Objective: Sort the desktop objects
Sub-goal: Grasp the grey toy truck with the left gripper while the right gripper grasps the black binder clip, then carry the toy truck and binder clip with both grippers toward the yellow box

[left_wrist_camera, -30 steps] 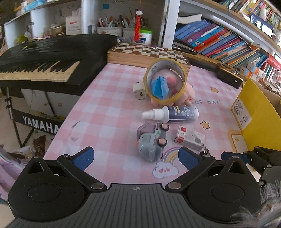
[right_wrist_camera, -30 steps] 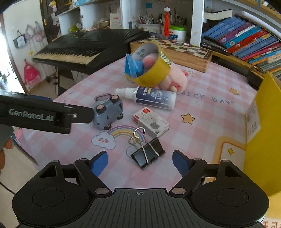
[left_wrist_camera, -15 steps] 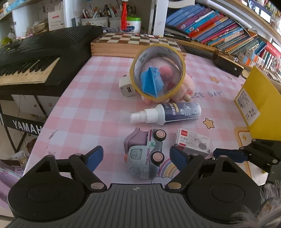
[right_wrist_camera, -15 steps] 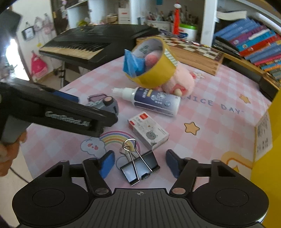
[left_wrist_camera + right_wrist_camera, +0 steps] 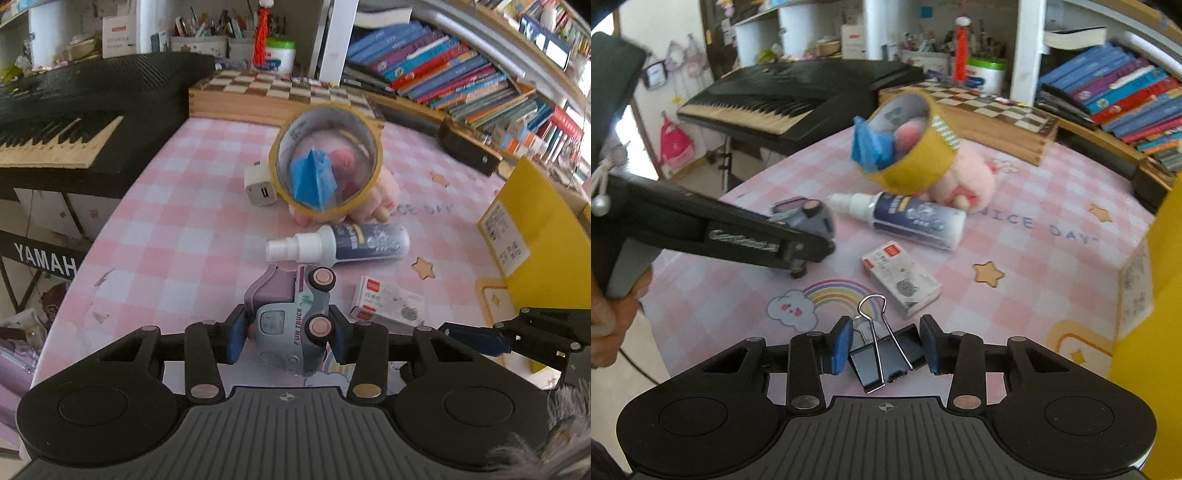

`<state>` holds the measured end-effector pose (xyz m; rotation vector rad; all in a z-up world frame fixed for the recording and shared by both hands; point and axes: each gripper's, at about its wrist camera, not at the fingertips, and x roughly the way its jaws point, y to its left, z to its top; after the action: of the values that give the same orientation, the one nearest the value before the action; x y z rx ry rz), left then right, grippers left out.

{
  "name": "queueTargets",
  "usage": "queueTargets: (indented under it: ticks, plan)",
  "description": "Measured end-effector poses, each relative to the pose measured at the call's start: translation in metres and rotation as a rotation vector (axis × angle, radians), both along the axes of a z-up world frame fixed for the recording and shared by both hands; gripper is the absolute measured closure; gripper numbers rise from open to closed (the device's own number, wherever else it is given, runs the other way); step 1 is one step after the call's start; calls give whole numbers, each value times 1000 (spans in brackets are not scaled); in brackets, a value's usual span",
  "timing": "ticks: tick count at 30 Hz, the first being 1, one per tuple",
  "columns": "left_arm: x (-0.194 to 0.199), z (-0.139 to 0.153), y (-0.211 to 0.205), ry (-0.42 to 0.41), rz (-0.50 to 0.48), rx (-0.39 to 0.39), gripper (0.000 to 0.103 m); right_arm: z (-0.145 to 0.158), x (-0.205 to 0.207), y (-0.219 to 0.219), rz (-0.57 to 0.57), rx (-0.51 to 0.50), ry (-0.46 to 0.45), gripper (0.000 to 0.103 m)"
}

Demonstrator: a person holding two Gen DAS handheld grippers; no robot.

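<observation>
On the pink surface (image 5: 155, 229), both tools are closing after standing wide: left tool (image 5: 287, 334) around the truck (image 5: 291, 325), right tool (image 5: 885, 349) around the clip (image 5: 886, 360); lifting seems next.

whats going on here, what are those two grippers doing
A person is sorting clutter on a pink checked table with two handheld grippers. The left gripper is closing around a small grey and purple toy truck. The right gripper is closing around a black binder clip with wire handles. Both things still rest on the table.
</observation>
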<state>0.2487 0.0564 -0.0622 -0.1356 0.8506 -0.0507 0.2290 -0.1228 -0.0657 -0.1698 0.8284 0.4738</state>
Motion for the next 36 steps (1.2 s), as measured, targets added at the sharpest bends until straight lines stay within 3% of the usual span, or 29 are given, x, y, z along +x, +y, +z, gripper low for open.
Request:
queueTargets:
  ticks: [12,23,36]
  plan:
    - [-47,33,12,-60,43,-112,62,28,-23,-9,-98,63,-21,64]
    - [-103,47,6,-96,-1,-137,62,50,-75,-12,-142,90,-67,64]
    - [-175,55,-4,-95,-59,-173,62,51,-147,-19,-236,121,-36,64]
